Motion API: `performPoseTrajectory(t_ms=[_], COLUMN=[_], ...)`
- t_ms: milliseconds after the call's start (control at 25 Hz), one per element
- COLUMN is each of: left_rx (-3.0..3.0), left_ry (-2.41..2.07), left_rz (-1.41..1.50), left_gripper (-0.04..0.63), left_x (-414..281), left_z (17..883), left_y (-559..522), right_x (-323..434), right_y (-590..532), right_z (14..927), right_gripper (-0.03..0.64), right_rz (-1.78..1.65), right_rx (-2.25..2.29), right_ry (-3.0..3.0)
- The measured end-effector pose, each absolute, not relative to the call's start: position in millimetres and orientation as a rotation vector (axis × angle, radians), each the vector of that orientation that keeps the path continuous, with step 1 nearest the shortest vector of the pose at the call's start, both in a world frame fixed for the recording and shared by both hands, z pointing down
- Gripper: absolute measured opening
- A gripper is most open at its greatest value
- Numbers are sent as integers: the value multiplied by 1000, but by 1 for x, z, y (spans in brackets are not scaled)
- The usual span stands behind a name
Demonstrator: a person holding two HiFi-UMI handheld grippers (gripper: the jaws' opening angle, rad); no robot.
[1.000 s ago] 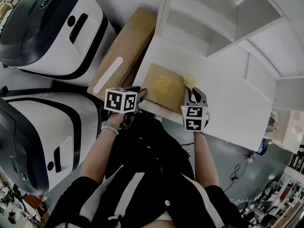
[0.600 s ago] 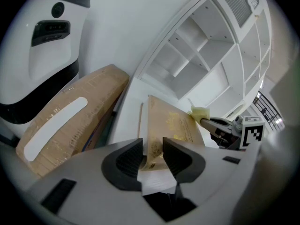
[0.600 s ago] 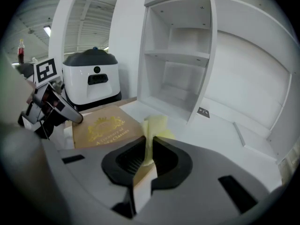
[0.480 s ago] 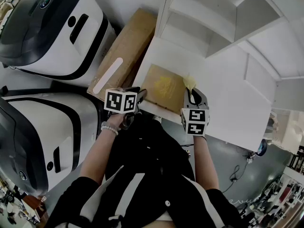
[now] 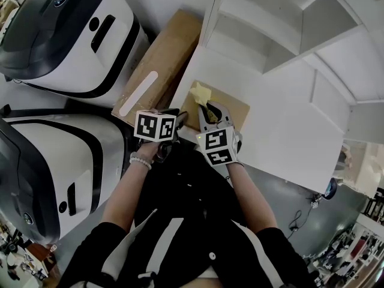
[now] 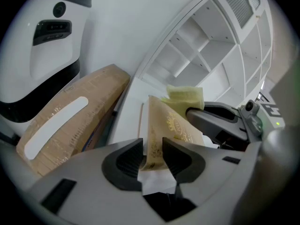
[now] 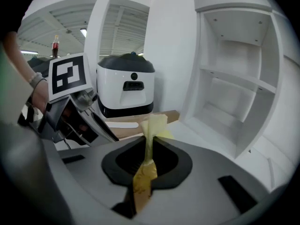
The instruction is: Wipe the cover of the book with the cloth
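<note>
Evidently the book (image 5: 235,109) is being steadied for wiping. Its near edge is clamped between the jaws of the left gripper (image 6: 153,154), which are closed only as far as the book's thickness allows, so that the cover is kept from sliding on the white desk (image 5: 288,138). The yellow cloth (image 7: 153,124) is pinched in the tightly closed right gripper (image 7: 149,159). A loose fold is left ahead of its tips and held at the cover's far corner, just beyond the left gripper's tips.
</note>
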State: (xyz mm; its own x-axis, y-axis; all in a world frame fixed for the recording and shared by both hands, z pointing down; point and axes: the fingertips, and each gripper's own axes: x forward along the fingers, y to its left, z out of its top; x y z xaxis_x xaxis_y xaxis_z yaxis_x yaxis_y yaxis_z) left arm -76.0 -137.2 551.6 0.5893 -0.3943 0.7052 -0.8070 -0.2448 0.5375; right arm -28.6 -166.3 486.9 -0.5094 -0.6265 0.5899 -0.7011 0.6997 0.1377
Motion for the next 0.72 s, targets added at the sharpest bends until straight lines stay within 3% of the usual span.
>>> performPoseTrajectory(t_ms=[240, 720], left_rx=[1857, 1860], left_ry=[-972, -968], left_rz=[536, 539], left_gripper=[130, 130], left_x=[-76, -77], left_z=[551, 552], left_y=[-137, -137], right_x=[-59, -36], right_y=[-158, -153], right_z=[509, 525], right_gripper=[37, 37], right_rz=[177, 183], right_rx=[889, 926], right_ry=[-2273, -2205])
